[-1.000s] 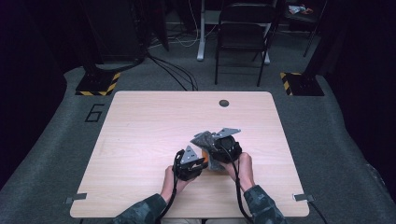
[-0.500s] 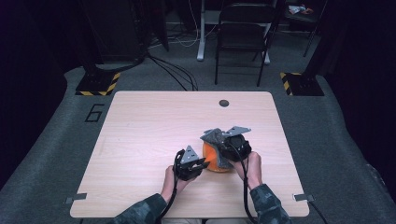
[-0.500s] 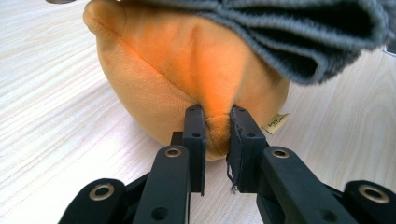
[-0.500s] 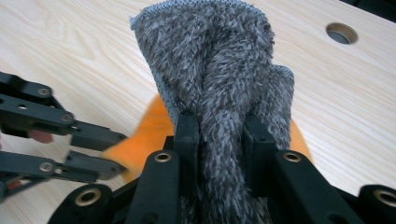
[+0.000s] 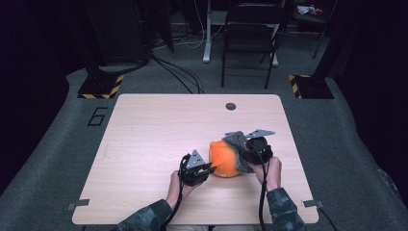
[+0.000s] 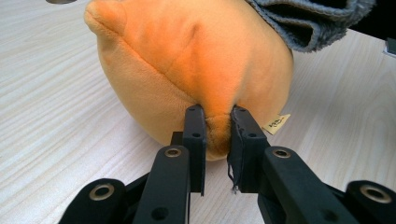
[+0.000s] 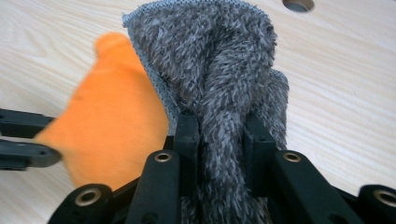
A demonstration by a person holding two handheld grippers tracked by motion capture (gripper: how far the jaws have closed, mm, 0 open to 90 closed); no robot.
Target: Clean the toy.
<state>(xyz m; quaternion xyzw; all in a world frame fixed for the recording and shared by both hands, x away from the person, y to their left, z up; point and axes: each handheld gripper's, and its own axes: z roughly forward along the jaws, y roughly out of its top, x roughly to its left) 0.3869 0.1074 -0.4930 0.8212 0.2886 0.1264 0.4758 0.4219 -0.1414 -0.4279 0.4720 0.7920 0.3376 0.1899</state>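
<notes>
An orange plush cushion [image 5: 224, 158] lies on the wooden table [image 5: 144, 130], right of centre near the front. My left gripper [image 5: 210, 168] is shut on a pinch of the orange plush [image 6: 196, 70] at its near-left side; the fabric bulges between the jaws [image 6: 217, 133]. A small tag [image 6: 276, 123] sticks out beside them. A grey fuzzy cover [image 5: 235, 142] drapes over the cushion's right side. My right gripper [image 5: 245, 149] is shut on a thick fold of this grey cover [image 7: 219, 70], which stands up between its jaws [image 7: 220, 140]. The orange plush [image 7: 112, 126] shows bare to the left of the cover.
A round cable hole [image 5: 231, 106] sits near the table's far edge. Beyond the table stand a black chair [image 5: 250, 38] and striped floor bases [image 5: 101, 86]. The person's sleeved forearms [image 5: 284, 211] come in over the front edge.
My right gripper has pulled the grey cover to the right, baring much of the orange cushion that was hidden a second ago. The left gripper has held still.
</notes>
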